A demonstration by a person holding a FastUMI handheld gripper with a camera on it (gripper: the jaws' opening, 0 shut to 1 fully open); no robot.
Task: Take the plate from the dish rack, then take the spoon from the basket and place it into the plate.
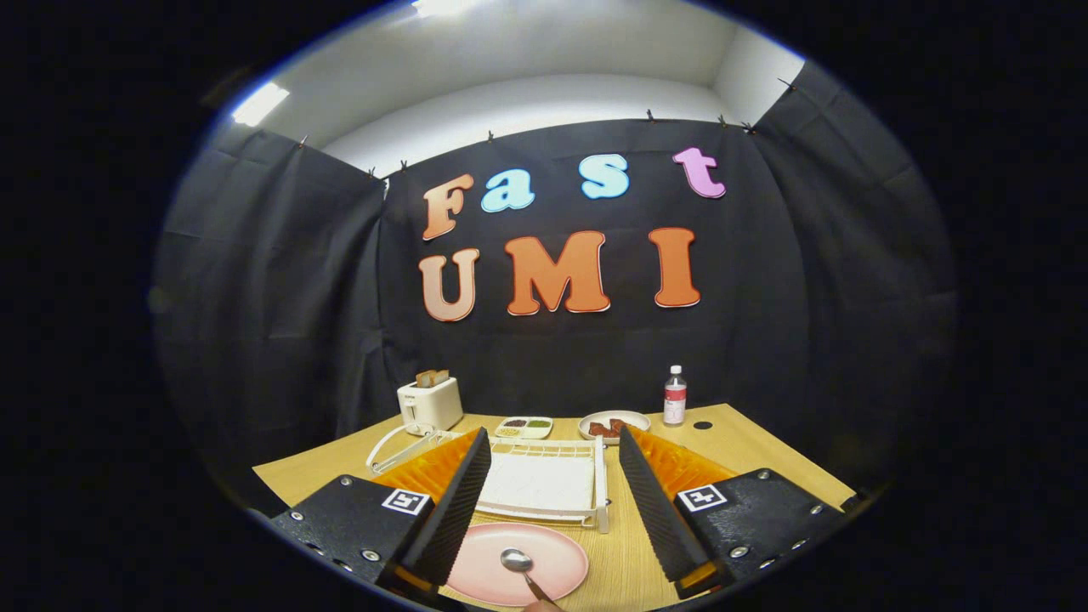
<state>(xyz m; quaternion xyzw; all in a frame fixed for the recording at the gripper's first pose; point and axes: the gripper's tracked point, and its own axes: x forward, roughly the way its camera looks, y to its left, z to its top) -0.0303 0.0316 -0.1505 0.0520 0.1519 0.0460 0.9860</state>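
The gripper [552, 484] is held above the desk [748, 442], looking forward and a little downward over it toward the far edge. Its two fingers are spread wide apart with a broad gap between them, and nothing is pressed between them. The left finger [455, 501] and the right finger leaning the opposite way slant inward toward each other at their far tips, each rising from a blocky base plate studded with screws and carrying a small square marker. Both fingers hang in the air, touching nothing. The ribbed inner faces of the fingers are turned toward the gap. The two sides look even, level with each other.
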